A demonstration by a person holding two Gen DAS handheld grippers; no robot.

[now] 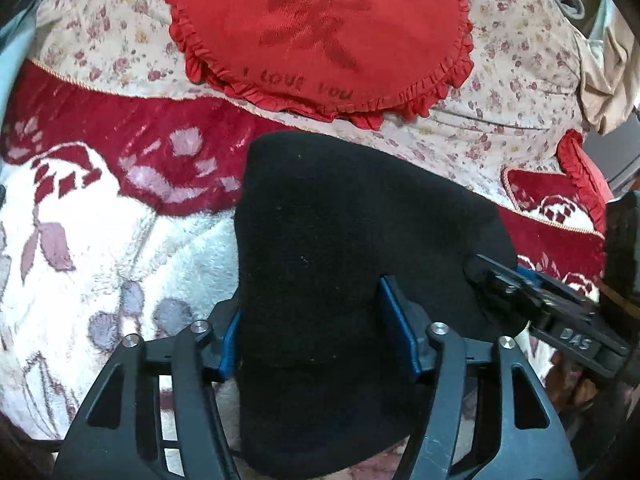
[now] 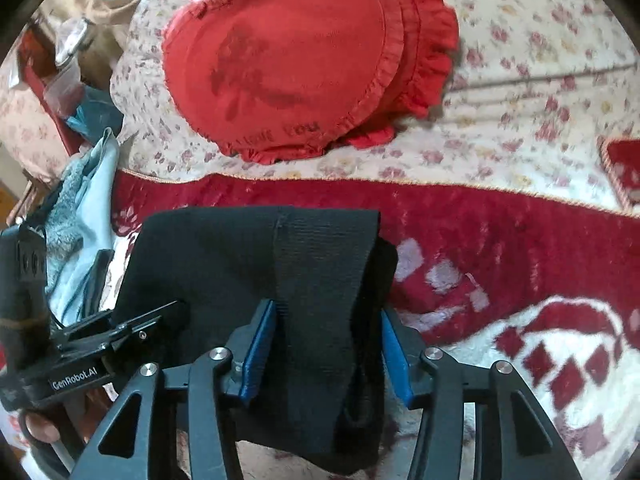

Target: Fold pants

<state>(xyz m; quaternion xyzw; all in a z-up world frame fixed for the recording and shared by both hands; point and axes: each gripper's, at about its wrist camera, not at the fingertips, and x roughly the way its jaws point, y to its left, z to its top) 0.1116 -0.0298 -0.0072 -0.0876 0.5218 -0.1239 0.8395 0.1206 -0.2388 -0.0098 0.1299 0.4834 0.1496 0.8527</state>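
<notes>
Black pants (image 1: 340,220) lie bunched into a thick folded bundle over a red-and-white plush blanket (image 1: 100,208). My left gripper (image 1: 312,316) has the bundle filling the gap between its blue pads (image 1: 400,320), which press on the cloth from both sides. My right gripper (image 1: 500,280) bites the bundle's right edge in this view. In the right wrist view the pants (image 2: 216,256) show a ribbed waistband (image 2: 320,248) running between the right gripper's (image 2: 326,336) blue pads, which close on it. The left gripper (image 2: 168,312) holds the left edge there.
A round red ruffled cushion (image 1: 320,32) (image 2: 296,56) rests on a floral quilt (image 1: 500,92) just beyond the pants. A second red cushion (image 1: 580,168) sits at the far right. Light blue cloth (image 2: 88,208) and clutter pile up at the bed's left edge. A thumb (image 2: 40,428) shows low left.
</notes>
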